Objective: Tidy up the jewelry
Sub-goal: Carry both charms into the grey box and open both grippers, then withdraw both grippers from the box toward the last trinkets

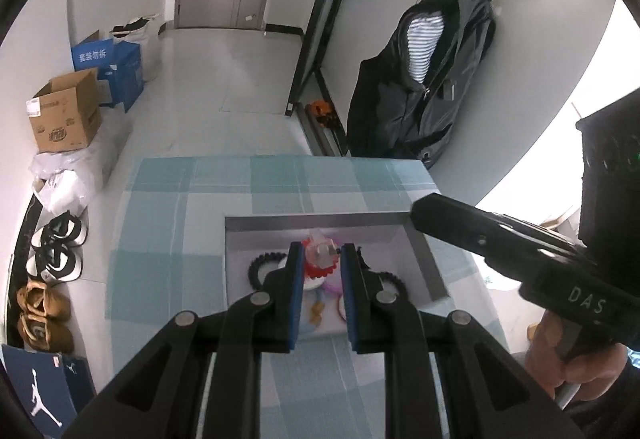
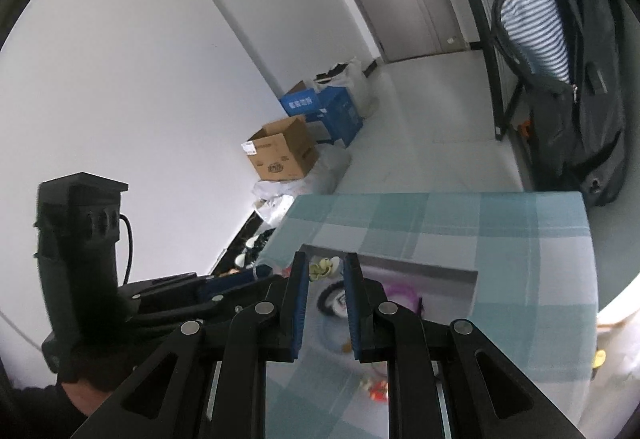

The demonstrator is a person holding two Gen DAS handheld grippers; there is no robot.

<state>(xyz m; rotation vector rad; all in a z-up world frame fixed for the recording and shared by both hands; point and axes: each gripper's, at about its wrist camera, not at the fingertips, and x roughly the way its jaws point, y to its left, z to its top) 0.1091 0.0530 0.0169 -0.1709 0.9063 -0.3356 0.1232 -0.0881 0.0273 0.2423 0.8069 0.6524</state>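
A grey open jewelry box (image 1: pixel 320 225) sits on the teal checked tablecloth (image 1: pixel 168 239). My left gripper (image 1: pixel 319 253) holds a red and clear piece of jewelry (image 1: pixel 320 253) between its blue pads, above the box. Black toothed hair bands (image 1: pixel 260 265) and purple pieces (image 1: pixel 332 285) lie in the box. My right gripper (image 2: pixel 326 263) is open and empty above the box (image 2: pixel 424 271); a pale green ornament (image 2: pixel 324 266) shows beyond its tips. A red and white trinket (image 2: pixel 376 389) lies on the cloth beneath it.
The right gripper's body (image 1: pixel 500 243) reaches in at the box's right corner. Cardboard and blue boxes (image 1: pixel 68 115), shoes (image 1: pixel 56 255) and bags line the floor on the left. A dark jacket (image 1: pixel 424 79) hangs on the wall behind the table.
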